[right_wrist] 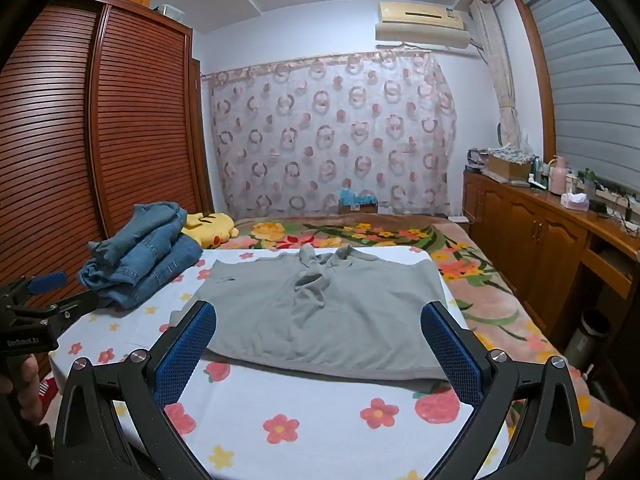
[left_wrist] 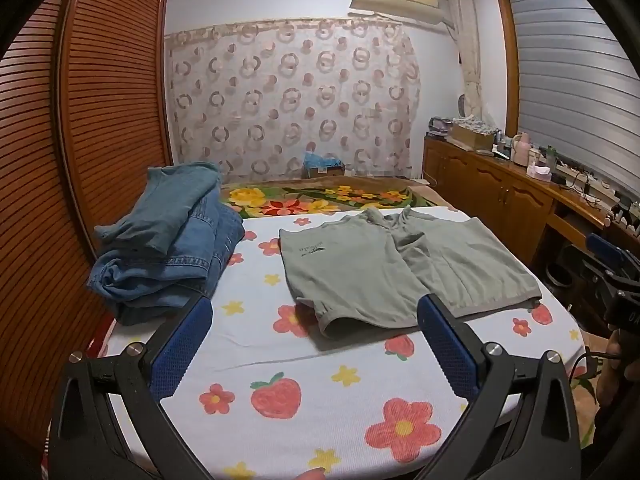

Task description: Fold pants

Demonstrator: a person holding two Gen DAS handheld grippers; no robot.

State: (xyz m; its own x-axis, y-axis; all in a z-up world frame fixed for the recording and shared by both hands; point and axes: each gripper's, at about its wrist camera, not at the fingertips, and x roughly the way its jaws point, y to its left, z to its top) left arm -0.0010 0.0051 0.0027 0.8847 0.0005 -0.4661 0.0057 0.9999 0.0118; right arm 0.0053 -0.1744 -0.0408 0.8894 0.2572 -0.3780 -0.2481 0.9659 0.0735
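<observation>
While both tongs hang spread wide and empty above the near edge of the bed, the grey pants lie flat ahead of them, waistband along the near edge, legs running toward the far edge. From the right tongs the waistband sits straight ahead, just past the fingertips. The left tongs face the pants' left hem corner, with folded jeans stacked by the left edge. I judge the right hand nearer.
</observation>
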